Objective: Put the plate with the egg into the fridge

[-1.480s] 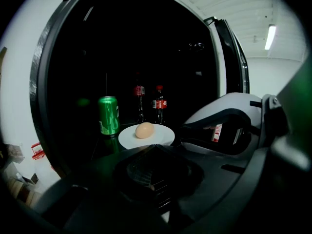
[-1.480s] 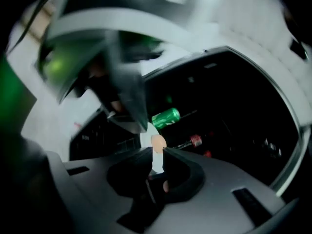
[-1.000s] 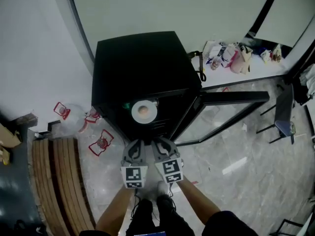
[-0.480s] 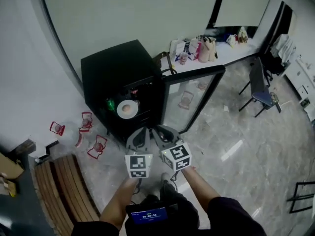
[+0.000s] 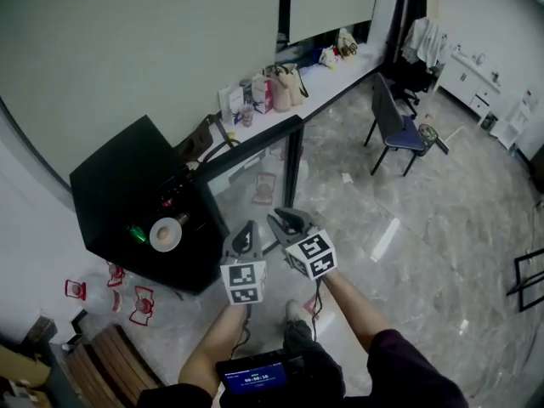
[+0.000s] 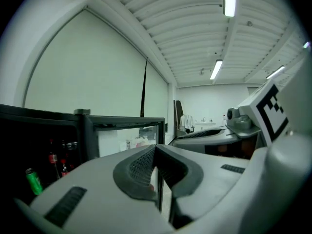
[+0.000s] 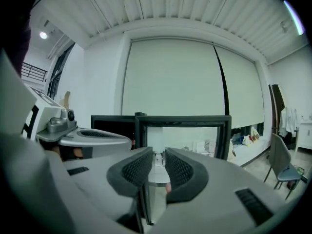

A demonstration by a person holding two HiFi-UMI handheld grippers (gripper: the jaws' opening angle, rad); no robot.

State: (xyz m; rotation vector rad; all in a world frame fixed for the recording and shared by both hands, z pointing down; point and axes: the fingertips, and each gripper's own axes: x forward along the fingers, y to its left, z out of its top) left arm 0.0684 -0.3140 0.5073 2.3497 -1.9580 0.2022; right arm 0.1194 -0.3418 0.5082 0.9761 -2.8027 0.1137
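Plate [image 5: 155, 239] sits inside the black fridge [image 5: 119, 185], on a shelf by the shelf's front edge, w/ a pale-brown blob at its centre, prob. the egg [image 5: 167, 234] (too small to be sure). Green can [image 5: 136, 232] lies just left of the plate on the same level; red-capped bottles farther back. Glass door [image 5: 255, 155] stands swung wide open to the fridge's right. Both grippers are held side by side in front of the person, well apart from the fridge opening, neither touching plate or door. Left gripper [image 5: 248, 229]: jaws fully together, pads meeting, nothing betw. them; left gripper view shows the closed tips w/ fridge interior at left. Right gripper [image 5: 280, 220]: jaws a narrow slit apart, holding nothing; thru the gap in the right gripper view only the door frame shows. Long white surface [image 5: 340, 70] runs along the wall behind the fridge, w/ bags [image 5: 285, 83] near its left end. Blue-seat chair [image 5: 399, 130] stands on the marble floor [image 5: 425, 253] just off the surface's front edge.
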